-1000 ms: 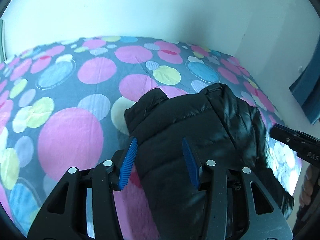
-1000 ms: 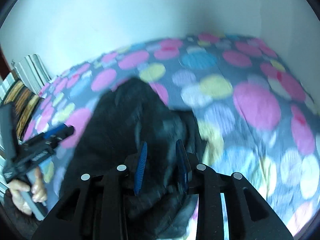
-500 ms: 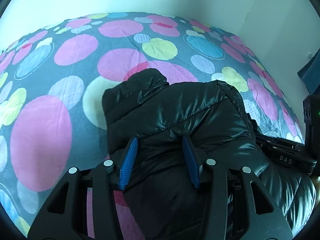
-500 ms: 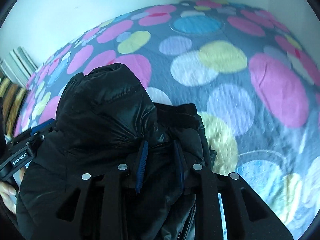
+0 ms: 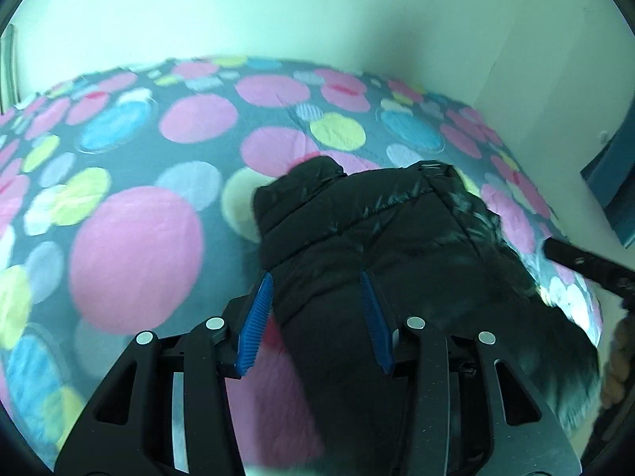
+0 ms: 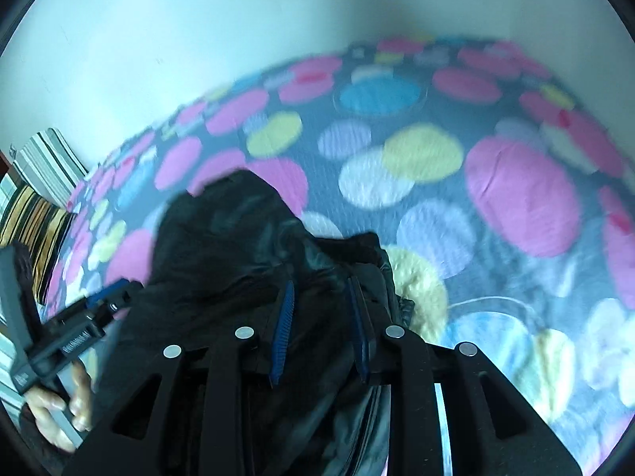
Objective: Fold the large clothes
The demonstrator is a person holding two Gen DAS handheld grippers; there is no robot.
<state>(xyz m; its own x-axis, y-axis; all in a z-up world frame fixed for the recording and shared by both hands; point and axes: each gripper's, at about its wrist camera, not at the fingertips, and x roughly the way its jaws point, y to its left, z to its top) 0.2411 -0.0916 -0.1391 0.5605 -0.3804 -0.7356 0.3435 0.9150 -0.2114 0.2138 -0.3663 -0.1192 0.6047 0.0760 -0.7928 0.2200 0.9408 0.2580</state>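
Observation:
A black puffer jacket (image 5: 369,230) lies bunched on a bed with a dotted cover (image 5: 135,238). My left gripper (image 5: 315,285) is shut on a thick fold of the jacket near its lower left part. My right gripper (image 6: 321,291) is shut on the jacket's (image 6: 238,246) right edge, its blue pads pressed into the fabric. The jacket hangs from both grippers, with its far end near the cover. The right gripper shows in the left wrist view (image 5: 587,265), and the left gripper in the right wrist view (image 6: 91,313).
White walls (image 5: 317,12) rise behind the bed and meet in a corner at the right. Striped cushions (image 6: 43,182) lie at the bed's left end. A dark blue panel (image 5: 615,182) stands at the right by the wall.
Both grippers have risen and pulled back from the bed, keeping hold of the jacket. More wall shows, and the jacket's near part has lifted with them.

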